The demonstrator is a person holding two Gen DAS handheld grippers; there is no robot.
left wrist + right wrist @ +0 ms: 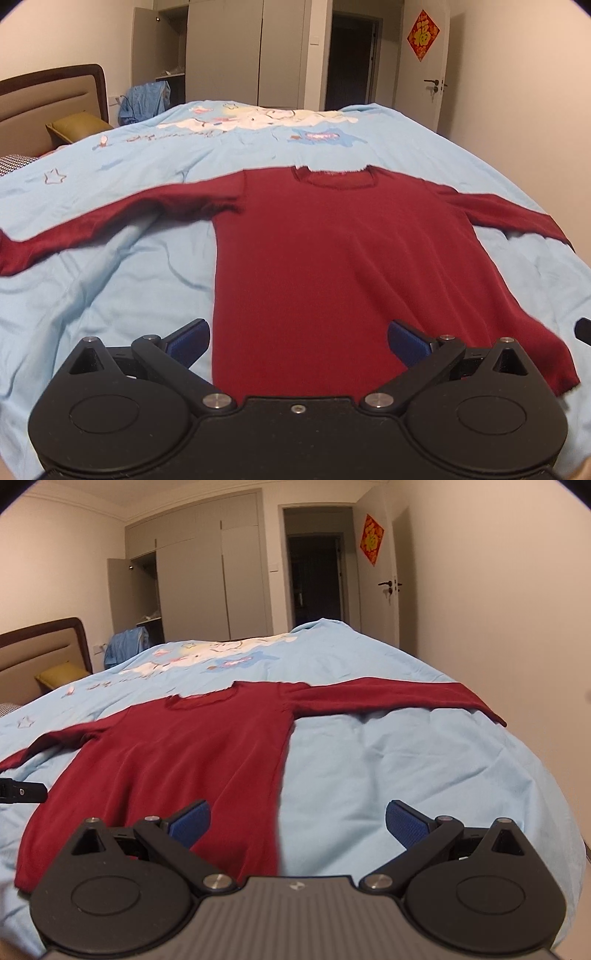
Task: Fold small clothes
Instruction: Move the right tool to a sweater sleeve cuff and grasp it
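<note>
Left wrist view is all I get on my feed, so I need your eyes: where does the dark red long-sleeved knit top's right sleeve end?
Observer: The dark red long-sleeved knit top has its right sleeve lying straight out; its cuff stops at the edge of the light blue printed bedcover.
Operator: And my right gripper?
Observer: The right gripper is open, straddling the top's right side edge near the hem.
Operator: Does the left gripper show there?
Observer: Only a black tip of the left gripper, at the top's left edge.
</note>
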